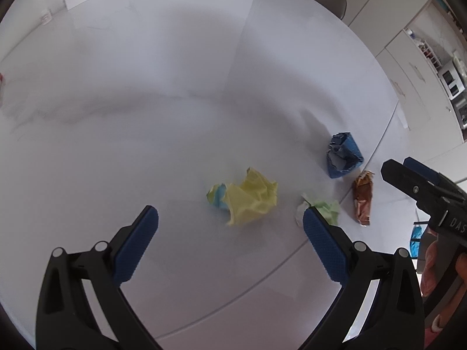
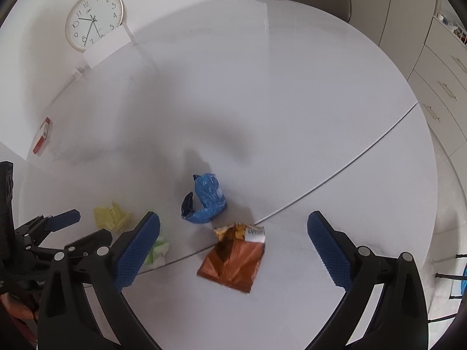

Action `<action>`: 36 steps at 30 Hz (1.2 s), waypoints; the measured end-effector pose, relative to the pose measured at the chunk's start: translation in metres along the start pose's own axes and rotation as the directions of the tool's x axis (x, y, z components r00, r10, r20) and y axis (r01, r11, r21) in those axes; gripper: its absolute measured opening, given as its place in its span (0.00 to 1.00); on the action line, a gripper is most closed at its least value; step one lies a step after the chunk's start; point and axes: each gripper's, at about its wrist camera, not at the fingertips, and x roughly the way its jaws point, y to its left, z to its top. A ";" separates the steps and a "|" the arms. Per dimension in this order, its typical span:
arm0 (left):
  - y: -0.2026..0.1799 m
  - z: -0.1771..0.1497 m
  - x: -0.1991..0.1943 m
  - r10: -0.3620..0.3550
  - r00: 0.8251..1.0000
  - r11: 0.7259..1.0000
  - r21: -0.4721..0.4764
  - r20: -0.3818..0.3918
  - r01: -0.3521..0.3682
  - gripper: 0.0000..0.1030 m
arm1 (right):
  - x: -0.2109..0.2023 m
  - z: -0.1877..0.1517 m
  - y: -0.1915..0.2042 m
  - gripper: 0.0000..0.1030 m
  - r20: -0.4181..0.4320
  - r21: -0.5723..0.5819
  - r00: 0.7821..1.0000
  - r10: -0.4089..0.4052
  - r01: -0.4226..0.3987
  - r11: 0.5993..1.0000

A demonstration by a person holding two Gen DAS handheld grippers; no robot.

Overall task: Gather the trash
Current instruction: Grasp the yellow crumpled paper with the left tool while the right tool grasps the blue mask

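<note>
- White and glossy, the table (image 2: 292,93) filled both views, with a thin seam running across it; a wall clock (image 2: 94,20) stood at its far edge, partly covered at the bottom by a white card (image 2: 106,48).
- Cabinets with drawers (image 2: 437,93) were bent by the lens at the right, and their shelf contents were too small to make out.
- Four pieces of trash lay close together near the seam: a crumpled yellow paper (image 1: 248,197), a pale green paper wad (image 1: 321,208), a crushed blue wrapper (image 1: 344,156) and a brown snack wrapper (image 2: 235,258).
- From the left wrist view the green wad was partly hidden behind one blue pad; the brown wrapper's print was blurred.
- The left gripper (image 1: 230,218) hovered above the table with its fingers wide apart, the yellow paper just beyond their tips.
- The right gripper (image 2: 233,224) hung with fingers also spread wide, the brown wrapper lying between them, untouched.
- A hand (image 1: 437,265) showed only partly at the frame edge.
</note>
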 end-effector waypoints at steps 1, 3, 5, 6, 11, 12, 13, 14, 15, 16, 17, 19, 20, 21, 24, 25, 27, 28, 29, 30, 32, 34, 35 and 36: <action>-0.002 0.001 0.003 0.002 1.000 1.000 0.008 -0.001 -0.002 0.92 | 0.002 0.000 0.001 0.97 -0.003 -0.001 1.000 -0.001 0.001 1.000; -0.004 0.003 0.009 0.008 1.000 1.000 0.020 0.000 -0.008 0.92 | 0.007 0.001 0.003 0.97 -0.012 -0.008 1.000 -0.005 0.005 1.000; -0.008 0.005 0.012 0.019 1.000 0.999 0.037 0.011 -0.019 0.92 | 0.009 0.001 0.003 0.97 -0.019 -0.017 1.000 -0.011 0.011 1.000; -0.011 0.005 0.014 0.028 0.999 0.998 0.052 0.023 -0.029 0.92 | 0.010 0.001 0.003 0.97 -0.021 -0.024 1.000 -0.016 0.015 1.000; -0.027 0.005 0.019 0.080 0.995 0.989 0.122 0.064 -0.088 0.79 | 0.013 0.006 0.000 0.97 -0.028 -0.031 0.999 -0.025 0.024 0.999; -0.031 0.005 0.021 0.089 0.994 0.986 0.135 0.063 -0.097 0.73 | 0.013 0.007 -0.002 0.97 -0.029 -0.026 0.999 -0.022 0.021 0.999; -0.033 0.004 0.023 0.091 0.994 0.985 0.142 0.060 -0.098 0.71 | 0.016 0.011 0.001 0.97 -0.030 -0.023 0.999 -0.019 0.019 1.000; -0.036 0.004 0.025 0.092 0.994 0.984 0.147 0.055 -0.099 0.66 | 0.016 0.012 -0.001 0.97 -0.030 -0.019 0.999 -0.016 0.015 1.000; -0.037 0.003 0.027 0.091 0.995 0.984 0.150 0.051 -0.097 0.60 | 0.016 0.012 -0.002 0.97 -0.030 -0.017 0.999 -0.012 0.012 1.000; -0.038 0.003 0.028 0.089 0.995 0.984 0.151 0.048 -0.095 0.57 | 0.016 0.013 -0.002 0.97 -0.029 -0.016 1.000 -0.008 0.007 1.000; -0.040 0.003 0.028 0.099 0.993 0.982 0.158 0.058 -0.107 0.54 | 0.016 0.013 -0.002 0.97 -0.028 -0.017 1.000 -0.005 0.005 1.000; -0.044 0.003 0.029 0.105 0.993 0.979 0.170 0.058 -0.113 0.51 | 0.017 0.013 -0.002 0.97 -0.027 -0.023 1.000 0.004 -0.004 1.000; -0.045 0.004 0.029 0.104 0.993 0.979 0.169 0.059 -0.113 0.48 | 0.017 0.014 -0.001 0.97 -0.027 -0.027 1.000 0.010 -0.010 1.000; -0.045 0.008 0.028 0.102 0.993 0.980 0.163 0.062 -0.111 0.46 | 0.018 0.014 0.000 0.97 -0.027 -0.032 1.000 0.016 -0.017 0.999; -0.046 0.007 0.025 0.106 0.992 0.982 0.151 0.064 -0.115 0.43 | 0.021 0.015 0.007 0.97 -0.030 -0.072 0.999 0.031 -0.033 0.997; -0.046 0.007 0.024 0.108 0.992 0.982 0.147 0.066 -0.117 0.43 | 0.022 0.016 0.012 0.96 -0.029 -0.095 0.999 0.031 -0.034 0.995; -0.044 0.006 0.020 0.115 0.991 0.983 0.140 0.064 -0.123 0.43 | 0.026 0.018 0.020 0.90 -0.038 -0.135 0.999 0.029 -0.034 0.990; -0.043 0.005 0.019 0.119 0.991 0.983 0.136 0.062 -0.127 0.43 | 0.030 0.018 0.025 0.89 -0.050 -0.158 0.998 0.030 -0.037 0.987; -0.038 0.004 0.015 0.122 0.991 0.983 0.130 0.060 -0.128 0.43 | 0.035 0.018 0.030 0.85 -0.066 -0.179 0.997 0.027 -0.038 0.983; -0.027 0.001 0.007 0.121 0.991 0.984 0.122 0.060 -0.127 0.43 | 0.041 0.018 0.034 0.79 -0.083 -0.198 0.996 0.018 -0.034 0.980; -0.023 -0.001 0.000 0.120 0.991 0.987 0.104 0.059 -0.126 0.43 | 0.051 0.018 0.041 0.64 -0.118 -0.227 0.993 0.002 -0.028 0.973; -0.019 -0.003 -0.006 0.119 0.991 0.988 0.088 0.061 -0.125 0.43 | 0.056 0.018 0.046 0.54 -0.121 -0.252 0.993 -0.014 -0.017 0.968; -0.018 0.002 -0.007 0.121 0.991 0.989 0.082 0.063 -0.126 0.43 | 0.056 0.018 0.049 0.41 -0.118 -0.265 0.993 -0.021 -0.011 0.964; -0.016 0.002 -0.011 0.125 0.990 0.989 0.076 0.066 -0.129 0.43 | 0.055 0.019 0.051 0.36 -0.115 -0.273 0.993 -0.027 -0.005 0.962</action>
